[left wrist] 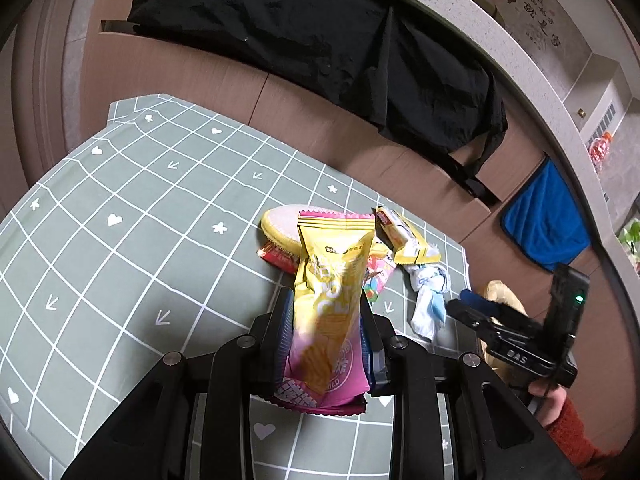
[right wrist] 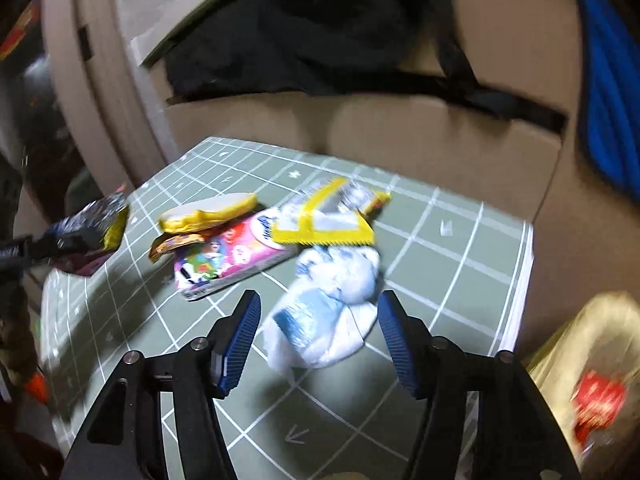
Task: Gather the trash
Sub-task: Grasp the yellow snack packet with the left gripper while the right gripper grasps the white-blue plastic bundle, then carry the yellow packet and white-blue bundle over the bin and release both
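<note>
My left gripper [left wrist: 325, 312] is shut on a yellow and pink snack bag [left wrist: 328, 312], held above the green checked tablecloth [left wrist: 120, 220]. It also shows at the left of the right wrist view [right wrist: 86, 236]. My right gripper [right wrist: 318, 340] is open, its blue pads either side of a crumpled white and blue wrapper [right wrist: 328, 312], also in the left wrist view [left wrist: 428, 300]. Behind lie a yellow-edged wrapper [right wrist: 320, 224], a pink cartoon packet [right wrist: 232, 256] and a flat yellow-rimmed pouch [right wrist: 208, 210]. In the left wrist view the right gripper [left wrist: 464, 300] sits at the table's right edge.
A black bag [left wrist: 320, 48] lies on cardboard boxes [left wrist: 180, 76] behind the table. A blue cloth [left wrist: 544, 220] hangs at the right. A gold bag with a red patch [right wrist: 592, 380] stands off the table's right edge.
</note>
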A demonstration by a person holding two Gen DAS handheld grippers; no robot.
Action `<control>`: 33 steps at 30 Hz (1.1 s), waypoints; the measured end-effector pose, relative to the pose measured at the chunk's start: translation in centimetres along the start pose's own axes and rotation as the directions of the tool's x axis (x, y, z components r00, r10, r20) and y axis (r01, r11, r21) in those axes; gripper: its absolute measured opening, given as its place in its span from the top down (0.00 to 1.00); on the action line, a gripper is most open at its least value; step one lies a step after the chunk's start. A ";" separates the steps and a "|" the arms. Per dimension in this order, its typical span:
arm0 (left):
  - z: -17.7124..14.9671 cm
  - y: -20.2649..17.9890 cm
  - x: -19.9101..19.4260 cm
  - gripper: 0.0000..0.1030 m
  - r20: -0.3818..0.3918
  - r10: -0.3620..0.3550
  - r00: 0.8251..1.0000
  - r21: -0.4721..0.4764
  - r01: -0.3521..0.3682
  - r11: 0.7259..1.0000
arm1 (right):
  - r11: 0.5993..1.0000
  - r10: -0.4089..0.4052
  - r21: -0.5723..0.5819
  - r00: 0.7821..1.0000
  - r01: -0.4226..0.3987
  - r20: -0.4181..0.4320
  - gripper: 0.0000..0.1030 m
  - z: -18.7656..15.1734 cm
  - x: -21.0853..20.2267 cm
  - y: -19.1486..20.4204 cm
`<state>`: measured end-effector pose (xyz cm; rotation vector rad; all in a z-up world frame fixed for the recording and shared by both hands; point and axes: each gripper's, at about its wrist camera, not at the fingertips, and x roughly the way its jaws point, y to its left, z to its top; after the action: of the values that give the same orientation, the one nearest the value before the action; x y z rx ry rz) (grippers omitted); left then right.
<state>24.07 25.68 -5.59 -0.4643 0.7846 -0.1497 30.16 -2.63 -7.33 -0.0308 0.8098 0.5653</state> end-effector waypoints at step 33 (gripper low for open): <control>1.6 -4.8 -1.7 0.71 0.107 0.003 0.994 0.080 -0.011 0.997 | 1.000 0.021 -0.012 0.998 -0.020 0.057 0.57 2.8 -2.6 0.2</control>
<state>24.19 22.51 -1.35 -0.3897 0.6727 -0.1484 30.52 -3.02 -3.48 -0.0165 0.7517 0.5878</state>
